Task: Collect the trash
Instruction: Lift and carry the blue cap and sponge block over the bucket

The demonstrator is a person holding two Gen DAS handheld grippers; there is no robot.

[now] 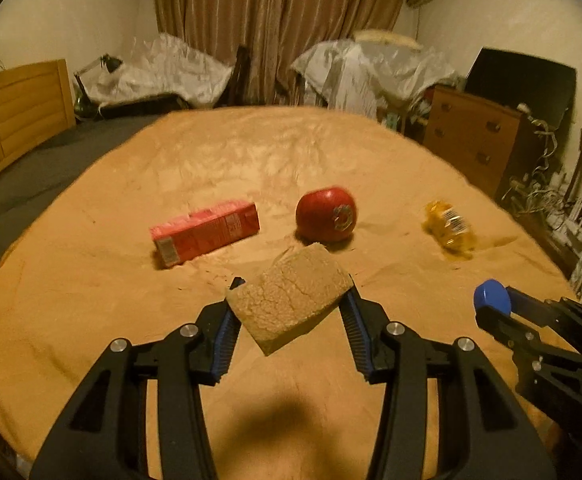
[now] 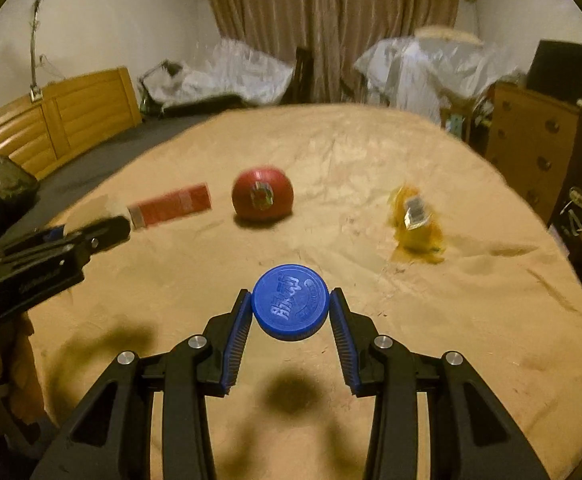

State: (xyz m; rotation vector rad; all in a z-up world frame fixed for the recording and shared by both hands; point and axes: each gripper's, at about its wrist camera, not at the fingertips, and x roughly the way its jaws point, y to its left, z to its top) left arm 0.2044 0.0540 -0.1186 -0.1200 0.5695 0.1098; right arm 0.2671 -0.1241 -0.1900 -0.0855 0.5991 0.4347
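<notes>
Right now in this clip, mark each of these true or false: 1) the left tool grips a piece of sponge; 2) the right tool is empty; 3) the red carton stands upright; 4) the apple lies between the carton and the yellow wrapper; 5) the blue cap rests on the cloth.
1) The left tool grips a piece of sponge. True.
2) The right tool is empty. False: it is shut on a blue cap.
3) The red carton stands upright. False: it lies on its side on the tan cloth.
4) The apple lies between the carton and the yellow wrapper. True.
5) The blue cap rests on the cloth. False: it is held in the air, its shadow below.
</notes>
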